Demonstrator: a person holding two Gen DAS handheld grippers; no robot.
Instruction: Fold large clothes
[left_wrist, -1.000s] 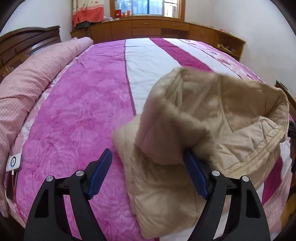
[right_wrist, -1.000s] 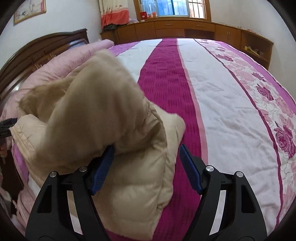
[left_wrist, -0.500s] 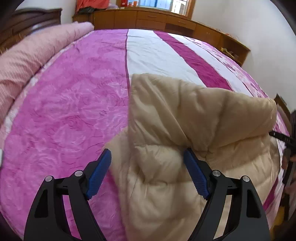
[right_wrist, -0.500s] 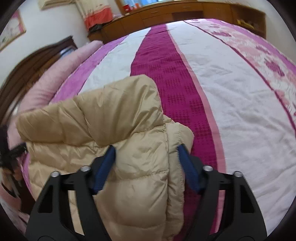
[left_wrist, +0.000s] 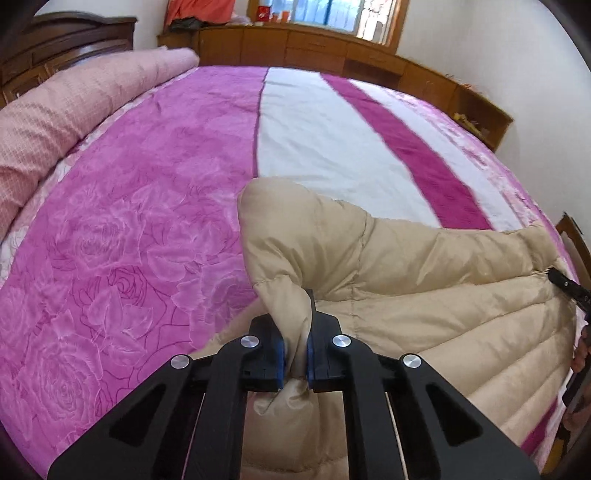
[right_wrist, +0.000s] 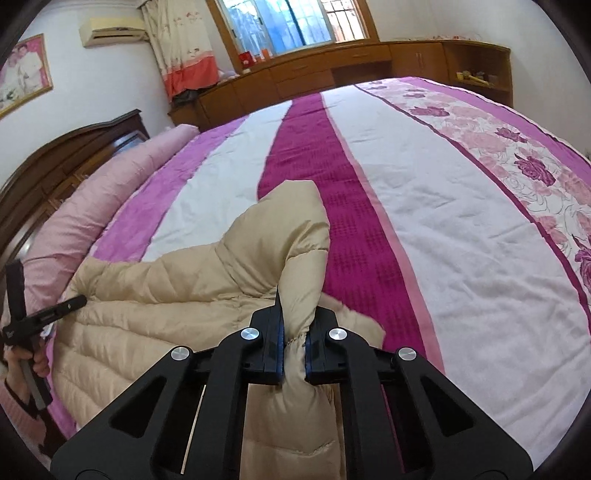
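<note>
A beige quilted puffer jacket (left_wrist: 424, 295) lies near the front edge of a bed with a pink, white and magenta striped cover (left_wrist: 129, 221). My left gripper (left_wrist: 295, 354) is shut on a bunched fold at the jacket's left side. In the right wrist view the same jacket (right_wrist: 166, 314) spreads to the left, and my right gripper (right_wrist: 294, 350) is shut on a gathered cuff or hem at its right side. Each gripper shows at the edge of the other's view: the right gripper in the left wrist view (left_wrist: 565, 286), the left one in the right wrist view (right_wrist: 55, 310).
A rolled pink quilt (left_wrist: 74, 107) lies along the left side by a dark wooden headboard (right_wrist: 55, 166). Wooden cabinets (right_wrist: 332, 70) run under the window beyond the bed. The far part of the bed cover (right_wrist: 443, 203) is bare.
Both grippers have closed from wide open onto folds of the jacket. The jacket, raised and bunched a second ago, has dropped and now lies flatter on the bed.
</note>
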